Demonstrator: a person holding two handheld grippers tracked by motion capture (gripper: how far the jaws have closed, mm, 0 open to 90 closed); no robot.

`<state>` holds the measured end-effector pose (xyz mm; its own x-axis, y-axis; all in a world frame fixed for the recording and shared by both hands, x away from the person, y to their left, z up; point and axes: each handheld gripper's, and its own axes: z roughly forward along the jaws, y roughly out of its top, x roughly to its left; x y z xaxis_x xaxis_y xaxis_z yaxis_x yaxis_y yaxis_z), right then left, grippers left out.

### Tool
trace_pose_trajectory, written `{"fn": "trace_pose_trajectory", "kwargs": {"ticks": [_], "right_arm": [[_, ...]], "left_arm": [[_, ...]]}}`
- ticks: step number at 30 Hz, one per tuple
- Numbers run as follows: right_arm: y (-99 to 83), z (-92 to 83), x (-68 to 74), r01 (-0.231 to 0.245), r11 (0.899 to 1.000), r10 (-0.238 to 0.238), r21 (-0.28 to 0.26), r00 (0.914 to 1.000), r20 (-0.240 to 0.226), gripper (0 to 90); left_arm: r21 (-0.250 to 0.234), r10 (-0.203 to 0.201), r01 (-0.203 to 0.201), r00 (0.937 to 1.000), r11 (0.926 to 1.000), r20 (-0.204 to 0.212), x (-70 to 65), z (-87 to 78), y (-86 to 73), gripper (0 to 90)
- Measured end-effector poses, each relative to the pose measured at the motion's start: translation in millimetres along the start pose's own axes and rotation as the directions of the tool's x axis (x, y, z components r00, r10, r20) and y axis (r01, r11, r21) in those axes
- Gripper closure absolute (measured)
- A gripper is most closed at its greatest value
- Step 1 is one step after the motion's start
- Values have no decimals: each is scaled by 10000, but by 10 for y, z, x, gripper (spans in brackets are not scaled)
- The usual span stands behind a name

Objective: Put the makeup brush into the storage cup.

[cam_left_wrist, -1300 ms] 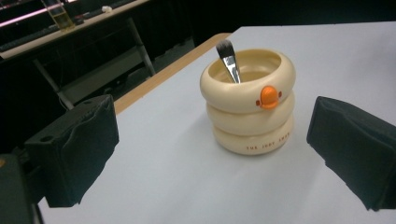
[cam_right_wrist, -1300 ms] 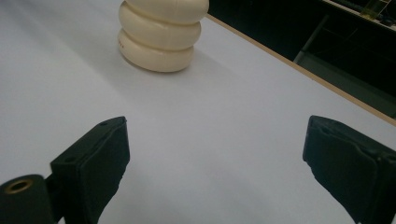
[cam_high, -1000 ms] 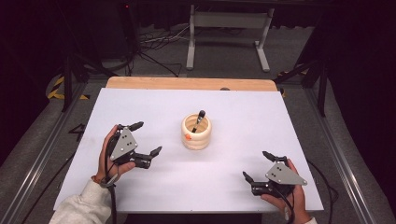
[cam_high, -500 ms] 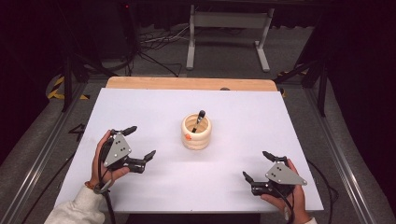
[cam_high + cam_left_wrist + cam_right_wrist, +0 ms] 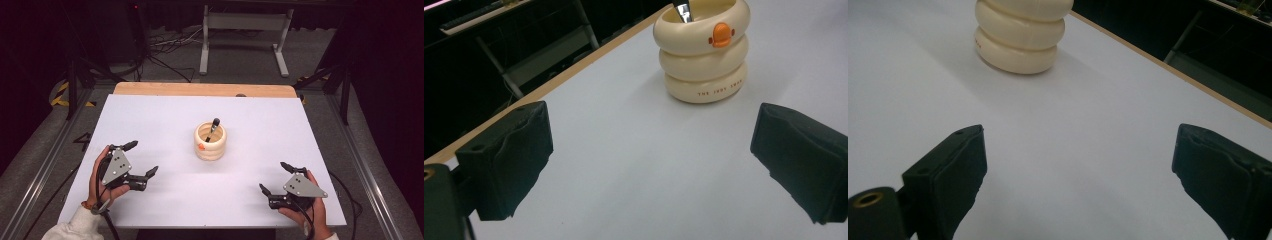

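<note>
A cream ringed holder (image 5: 210,141) with an orange duck-bill mark stands at the middle of the white table (image 5: 260,125). A black pen (image 5: 213,128) leans inside it. The holder (image 5: 702,50) appears ahead and to the right in the left gripper view, and the holder (image 5: 1023,31) sits at the upper left in the right gripper view. My left gripper (image 5: 141,160) rests near the table's front left, open and empty. My right gripper (image 5: 274,176) sits at the front right, open with nothing between its jaws.
A wooden strip (image 5: 205,89) runs along the table's far edge. Beyond it stand a metal frame (image 5: 240,30) and cables (image 5: 165,47) on the dark floor. Metal rails (image 5: 45,165) flank both sides of the table.
My left gripper has drawn back toward the front left, away from the holder. The right gripper has stayed in place.
</note>
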<state>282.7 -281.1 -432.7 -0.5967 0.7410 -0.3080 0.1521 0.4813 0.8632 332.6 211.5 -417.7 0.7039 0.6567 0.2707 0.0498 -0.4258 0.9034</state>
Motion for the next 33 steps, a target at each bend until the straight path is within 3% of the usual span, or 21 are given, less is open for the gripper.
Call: {"fn": "trace_pose_trajectory", "kwargs": {"ticks": [13,24,33], "right_arm": [[-11,21,-3,-19,9999,19,105,10000,70,84],[7,50,43,26,9999,-27,157,10000,65,86],[27,61,78,68,9998,-70,167,9999,154,87]], "left_arm": [[396,-41,34,9998,9992,186,19,-127,-103,44],[560,-552,547,9985,9969,69,57,-364,-294,45],[724,-891,882,9960,9935,99,46,-454,-427,46]]}}
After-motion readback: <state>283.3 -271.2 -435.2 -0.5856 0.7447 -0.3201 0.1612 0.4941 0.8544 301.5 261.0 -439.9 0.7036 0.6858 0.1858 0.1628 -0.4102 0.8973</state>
